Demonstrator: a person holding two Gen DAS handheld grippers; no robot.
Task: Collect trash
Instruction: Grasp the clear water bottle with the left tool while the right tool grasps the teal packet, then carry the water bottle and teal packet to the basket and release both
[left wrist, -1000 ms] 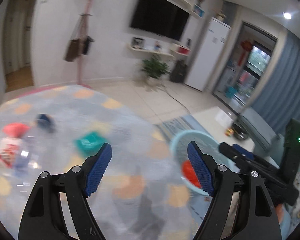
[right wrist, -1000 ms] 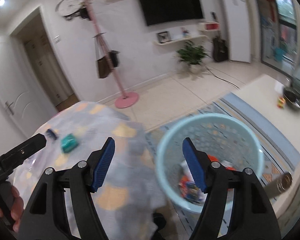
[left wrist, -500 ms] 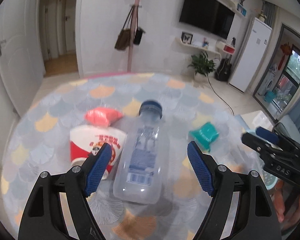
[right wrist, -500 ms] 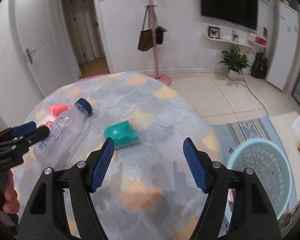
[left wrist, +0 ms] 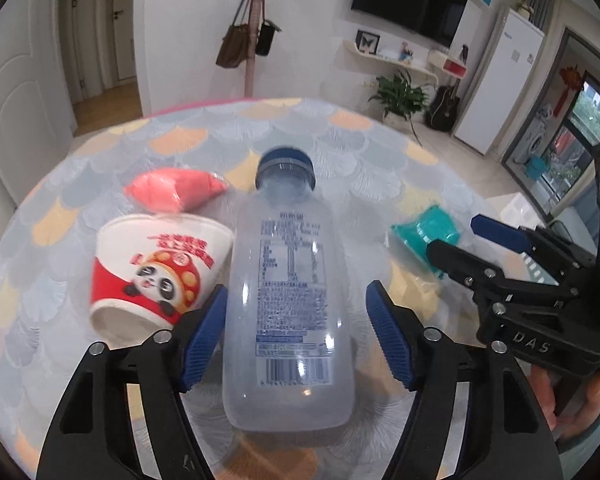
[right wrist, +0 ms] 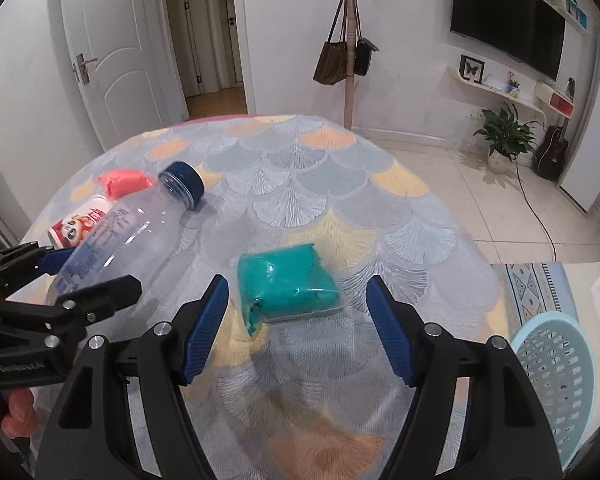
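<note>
A clear plastic bottle (left wrist: 290, 292) with a blue cap lies on the round table; my open left gripper (left wrist: 296, 316) straddles its lower half, pads not touching. The bottle also shows in the right wrist view (right wrist: 128, 236). A red-and-white paper cup (left wrist: 156, 276) lies on its side left of it, with a pink packet (left wrist: 176, 194) behind. A teal packet (right wrist: 286, 286) lies just ahead of my open, empty right gripper (right wrist: 298, 314); it also shows in the left wrist view (left wrist: 424, 236).
The table wears a fan-patterned cloth (right wrist: 320, 184). A light blue basket (right wrist: 556, 380) stands on the floor at the table's right. A pink coat stand (right wrist: 350, 40) with bags is behind the table. The right gripper shows in the left wrist view (left wrist: 500, 248).
Both grippers swung from the basket back over the table. The left closed in around the bottle; the right came up to the teal packet. Both stayed open.
</note>
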